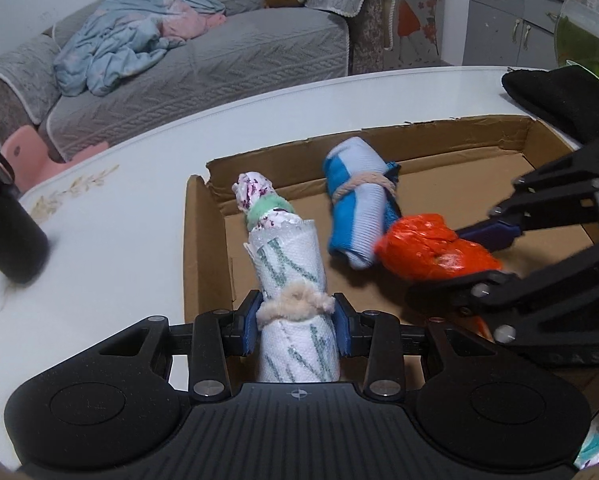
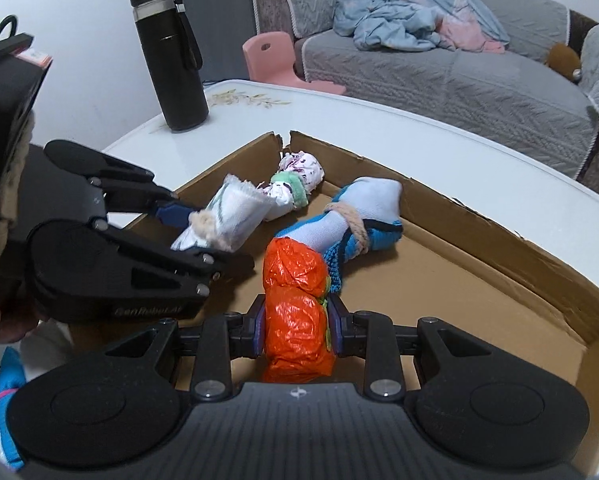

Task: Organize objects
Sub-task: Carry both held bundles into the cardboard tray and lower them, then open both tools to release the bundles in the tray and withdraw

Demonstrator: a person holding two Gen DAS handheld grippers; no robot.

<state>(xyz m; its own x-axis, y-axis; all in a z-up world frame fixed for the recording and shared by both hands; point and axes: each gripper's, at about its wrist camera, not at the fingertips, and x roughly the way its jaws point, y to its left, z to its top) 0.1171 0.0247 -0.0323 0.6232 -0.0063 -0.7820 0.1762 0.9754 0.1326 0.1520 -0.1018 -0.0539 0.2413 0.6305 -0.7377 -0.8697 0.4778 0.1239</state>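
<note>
My left gripper [image 1: 296,322] is shut on a white roll with green stripes [image 1: 289,268], tied with a beige band, held over the left end of the shallow cardboard box [image 1: 203,240]. It also shows in the right wrist view [image 2: 235,216]. My right gripper [image 2: 296,330] is shut on an orange plastic bundle [image 2: 295,300], seen in the left wrist view [image 1: 431,248] too. In the box lie a white-and-purple roll with a green band [image 1: 255,196] [image 2: 299,180] and a blue-and-white roll tied with beige cord [image 1: 359,204] [image 2: 359,216].
The box stands on a white table [image 1: 111,220]. A black bottle [image 2: 171,60] stands at the table's far corner. A black cloth [image 1: 559,96] lies beyond the box. A grey sofa [image 2: 459,72] with crumpled clothes and a pink stool [image 2: 271,56] are behind.
</note>
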